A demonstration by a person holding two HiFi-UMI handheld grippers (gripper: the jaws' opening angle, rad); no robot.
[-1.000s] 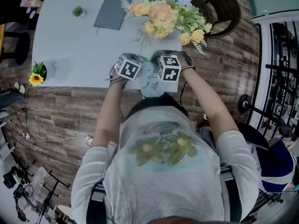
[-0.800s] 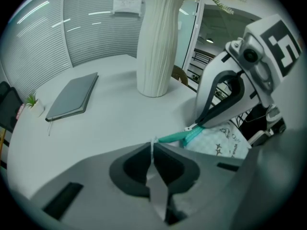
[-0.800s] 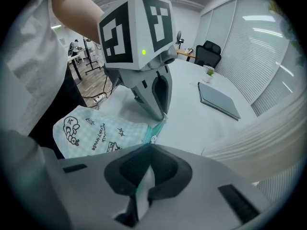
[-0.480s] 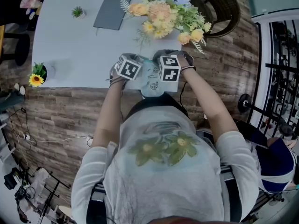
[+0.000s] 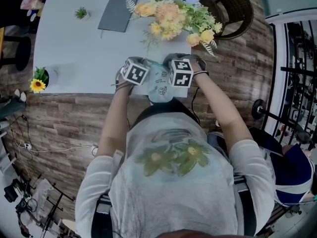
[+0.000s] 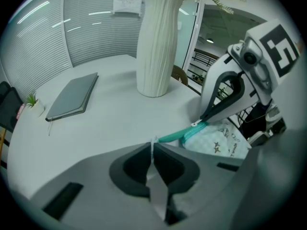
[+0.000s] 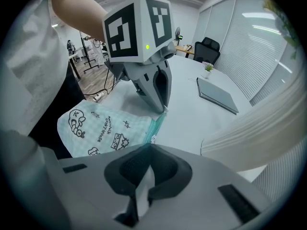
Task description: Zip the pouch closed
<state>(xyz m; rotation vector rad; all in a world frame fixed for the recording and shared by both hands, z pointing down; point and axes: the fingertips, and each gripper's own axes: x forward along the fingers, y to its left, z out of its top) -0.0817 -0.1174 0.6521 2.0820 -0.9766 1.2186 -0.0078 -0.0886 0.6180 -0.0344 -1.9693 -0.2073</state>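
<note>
The pale desk (image 5: 79, 53) carries five things. A closed grey notebook (image 5: 117, 13) lies flat at the far side, and a small potted green plant (image 5: 81, 13) stands near it to the left. A white ribbed vase (image 6: 156, 37) of yellow and peach flowers (image 5: 171, 14) stands to the right. A potted sunflower (image 5: 39, 80) sits by the left edge. The mint patterned pouch (image 5: 159, 83) lies at the near edge, partly overhanging it.

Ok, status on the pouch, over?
Left gripper shut on pouch end. Right gripper shut on zipper pull. Zipper stretched between them. Nothing in the way.
</note>
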